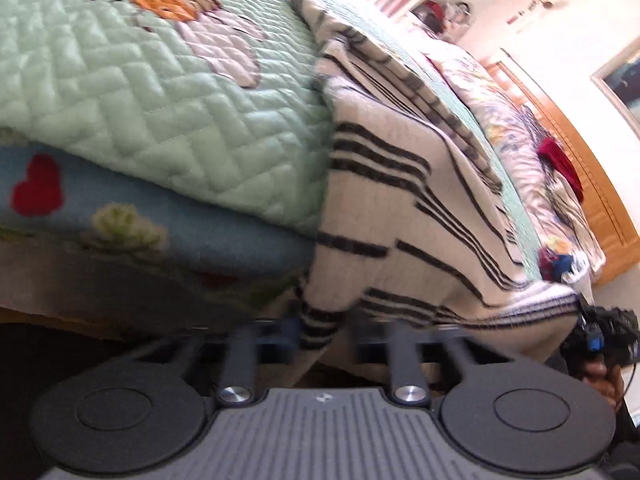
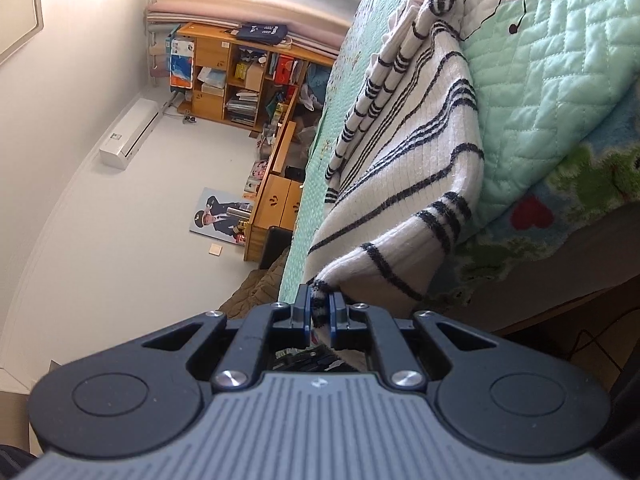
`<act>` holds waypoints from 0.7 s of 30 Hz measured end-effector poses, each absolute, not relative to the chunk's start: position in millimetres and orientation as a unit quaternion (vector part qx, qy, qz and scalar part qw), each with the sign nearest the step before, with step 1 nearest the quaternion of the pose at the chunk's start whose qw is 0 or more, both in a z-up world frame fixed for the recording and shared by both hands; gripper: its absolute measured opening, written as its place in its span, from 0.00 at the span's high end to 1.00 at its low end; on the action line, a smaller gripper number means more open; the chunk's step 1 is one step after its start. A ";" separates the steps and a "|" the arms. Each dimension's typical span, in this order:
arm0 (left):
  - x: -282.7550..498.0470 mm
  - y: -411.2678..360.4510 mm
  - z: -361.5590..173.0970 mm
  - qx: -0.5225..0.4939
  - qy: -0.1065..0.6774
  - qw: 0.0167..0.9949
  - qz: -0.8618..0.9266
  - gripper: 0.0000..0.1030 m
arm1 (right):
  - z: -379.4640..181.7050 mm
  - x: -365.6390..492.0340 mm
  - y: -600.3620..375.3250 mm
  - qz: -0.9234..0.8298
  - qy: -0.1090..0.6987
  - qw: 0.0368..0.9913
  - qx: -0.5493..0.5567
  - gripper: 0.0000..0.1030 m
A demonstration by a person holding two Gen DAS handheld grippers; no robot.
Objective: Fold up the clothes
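I count 1 striped sweater [image 2: 416, 184], 2 tools, 1 green quilt [image 1: 140, 92] w/ blue fleece blanket [image 1: 160, 224] under it, all on the bed. Sweater drapes over the bed edge, running from 12 o'clock of my right tool [image 2: 319, 316], which is clenched on its hem. Left tool [image 1: 320, 332] also grips a hem corner, though fingertips are blurred and partly covered by cloth. Right tool shows at 3 o'clock in the left view, cut off.

Blown-out window glare, motion blur, fisheye warping
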State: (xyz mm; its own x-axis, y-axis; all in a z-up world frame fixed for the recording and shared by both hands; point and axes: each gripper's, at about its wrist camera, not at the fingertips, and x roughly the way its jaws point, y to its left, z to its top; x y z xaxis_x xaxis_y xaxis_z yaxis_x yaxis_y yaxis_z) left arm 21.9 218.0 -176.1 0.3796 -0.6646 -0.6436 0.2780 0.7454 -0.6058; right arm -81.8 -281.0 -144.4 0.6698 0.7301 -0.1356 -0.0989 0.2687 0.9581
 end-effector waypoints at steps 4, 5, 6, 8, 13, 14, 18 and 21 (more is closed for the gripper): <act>0.8 218.3 -159.2 -0.233 0.450 0.800 -0.321 0.92 | -145.0 -89.1 -286.1 0.278 0.287 0.730 0.554 0.90; -5.1 220.3 -156.7 -0.253 0.441 0.798 -0.324 0.92 | -146.8 -91.6 -288.8 0.273 0.289 0.726 0.561 0.90; -10.0 225.4 -155.9 -0.276 0.429 0.797 -0.322 0.92 | -149.2 -94.4 -290.9 0.267 0.293 0.722 0.567 0.90; -19.1 239.1 -156.3 -0.338 0.399 0.792 -0.314 0.93 | -154.7 -100.3 -293.5 0.254 0.305 0.715 0.575 0.90; -14.6 263.4 -155.4 -0.458 0.336 0.768 -0.297 0.93 | -152.6 -98.1 -297.8 0.253 0.286 0.699 0.604 0.90; -1.3 262.8 -149.4 -0.475 0.330 0.764 -0.287 0.93 | -148.7 -92.6 -301.2 0.251 0.272 0.698 0.613 0.90; 81.2 260.0 -136.7 -0.589 0.316 0.717 -0.197 0.79 | -136.9 -56.0 -327.6 0.201 0.187 0.691 0.669 0.90; 125.0 246.0 -130.4 -0.561 0.338 0.735 -0.175 0.71 | -142.7 -27.1 -342.7 0.137 0.212 0.704 0.663 0.87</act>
State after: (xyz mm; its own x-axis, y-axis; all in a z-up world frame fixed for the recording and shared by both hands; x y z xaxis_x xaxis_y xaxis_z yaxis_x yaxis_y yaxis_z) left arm 125.0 246.0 -130.4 0.7098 -0.6369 -0.3010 -0.1232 0.3084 -0.9432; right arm -27.1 -342.7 -142.7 0.8725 0.4743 -0.1172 0.0886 0.0822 0.9927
